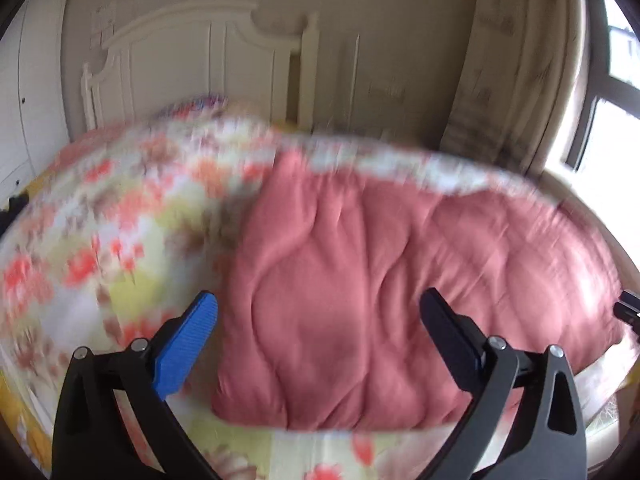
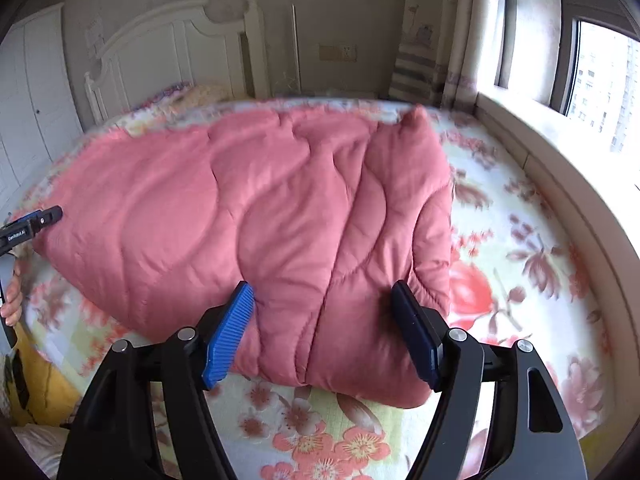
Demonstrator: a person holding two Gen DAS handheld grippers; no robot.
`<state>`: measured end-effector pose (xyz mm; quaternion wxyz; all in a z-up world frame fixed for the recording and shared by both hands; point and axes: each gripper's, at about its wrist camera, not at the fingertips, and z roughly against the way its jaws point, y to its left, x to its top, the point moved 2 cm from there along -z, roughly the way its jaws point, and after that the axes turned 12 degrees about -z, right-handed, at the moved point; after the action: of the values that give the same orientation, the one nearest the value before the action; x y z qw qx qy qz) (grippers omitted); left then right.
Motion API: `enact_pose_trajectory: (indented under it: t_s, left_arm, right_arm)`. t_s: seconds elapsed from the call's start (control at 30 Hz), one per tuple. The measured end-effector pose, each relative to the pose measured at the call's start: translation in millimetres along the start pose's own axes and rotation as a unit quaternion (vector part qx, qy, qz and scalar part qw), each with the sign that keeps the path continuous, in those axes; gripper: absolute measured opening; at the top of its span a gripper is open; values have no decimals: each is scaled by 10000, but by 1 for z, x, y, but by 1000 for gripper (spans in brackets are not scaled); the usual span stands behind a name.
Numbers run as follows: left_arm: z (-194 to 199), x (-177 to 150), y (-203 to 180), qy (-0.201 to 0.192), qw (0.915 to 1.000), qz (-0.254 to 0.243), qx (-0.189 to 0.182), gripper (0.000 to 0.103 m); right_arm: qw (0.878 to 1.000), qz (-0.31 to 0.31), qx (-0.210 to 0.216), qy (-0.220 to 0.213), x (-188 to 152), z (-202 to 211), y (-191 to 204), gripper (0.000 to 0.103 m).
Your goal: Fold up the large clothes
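A thick pink quilted cover [image 2: 224, 208], folded into a long bundle, lies across the floral bed sheet [image 2: 520, 248]. My right gripper [image 2: 323, 288] is shut on the bundle's near right part; its blue pad [image 2: 232, 332] and dark finger press into the puckered fabric from both sides. My left gripper [image 1: 318, 300] stands wide open just over the left end of the cover [image 1: 360, 280], with nothing pinched between its fingers. From the right wrist view the left gripper [image 2: 48, 216] shows at the cover's far left corner, with a hand [image 2: 12, 296] behind it. This view is blurred.
A white headboard [image 2: 172, 48] stands at the far end of the bed, with a white wardrobe [image 2: 36, 112] to its left. A window sill [image 2: 560, 152] and curtain [image 2: 472, 28] run along the right side. Something yellow [image 2: 52, 384] lies at the sheet's left edge.
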<state>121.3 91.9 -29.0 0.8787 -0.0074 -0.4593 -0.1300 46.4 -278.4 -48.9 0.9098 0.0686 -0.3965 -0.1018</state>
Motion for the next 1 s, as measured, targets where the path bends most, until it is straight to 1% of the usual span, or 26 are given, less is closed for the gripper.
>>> enact_pose_trajectory:
  t_s: [0.07,0.1,0.13,0.2,0.23,0.27,0.3,0.33,0.37,0.43,0.47,0.53,0.63,0.67,0.73,0.8,0.83,0.87,0.9,0.93,1.0]
  left_arm:
    - [1,22,-5,-118,9996,-212,127,101]
    - [-8,37,-10,-72,9987,-403,307,101]
    - [-18,45,-13,32,9979,-511,398,101]
    - [-54,56,-17,456,9948,-701,581,101]
    - [-82,57,-15,764,9913,-778,738,101]
    - [-97,56,-12,932,9894,-797,778,101]
    - [-112,50,-9,1146,9873,-783,770,101]
    - [-126,43,-6,1338,9869,-689,583,101]
    - [-130,38,-1,1377,9883,-535,369,101]
    - [-127,40,7,1418,9890,-384,183,101]
    - [-124,45,9,1436,9888,-380,150,101]
    - [-115,61,11,1228,9912,-474,138,101]
    - [-109,91,12,866,9940,-609,274,101]
    - [-113,95,12,841,9942,-608,278,101]
    - [-135,98,11,1085,9920,-580,281,101]
    - [-167,85,12,1533,9861,-543,333,101]
    - [-181,76,12,1744,9830,-501,297,101]
    - [-187,70,14,1787,9828,-426,185,101]
    - [-188,67,17,1725,9845,-310,94,101]
    - [-186,68,18,1714,9847,-297,84,101]
    - [-177,76,18,1632,9858,-354,156,101]
  right_arm:
    - [9997,-57,116,-202,14,9,1,70]
    - [9995,-81,133,-289,23,11,3,70]
    - [9993,-80,118,-352,31,10,5,70]
    - [9991,-16,98,-417,47,1,10,70]
    - [9993,-8,30,-368,54,-11,11,70]
    - [9996,-15,-60,-267,58,-22,11,70]
    - [9998,-16,-192,-67,61,-39,8,70]
    - [9992,-47,-343,210,60,-57,2,70]
    - [9987,-93,-345,368,58,-67,-3,72]
    - [9989,-153,-104,420,54,-71,-9,73]
    - [9989,-119,-63,451,56,-68,-10,73]
    - [9989,-182,23,435,66,-60,-14,72]
    - [9990,-337,256,135,100,-45,-21,73]
    - [9989,-377,270,62,112,-47,-24,73]
    - [9988,-419,260,39,128,-55,-28,73]
    - [9979,-555,262,213,141,-79,-37,73]
    - [9970,-627,283,353,139,-90,-41,73]
    - [9955,-710,262,565,134,-105,-45,73]
    - [9942,-751,175,747,129,-120,-51,73]
    - [9927,-782,164,900,120,-132,-56,73]
    - [9919,-925,306,818,118,-129,-62,73]
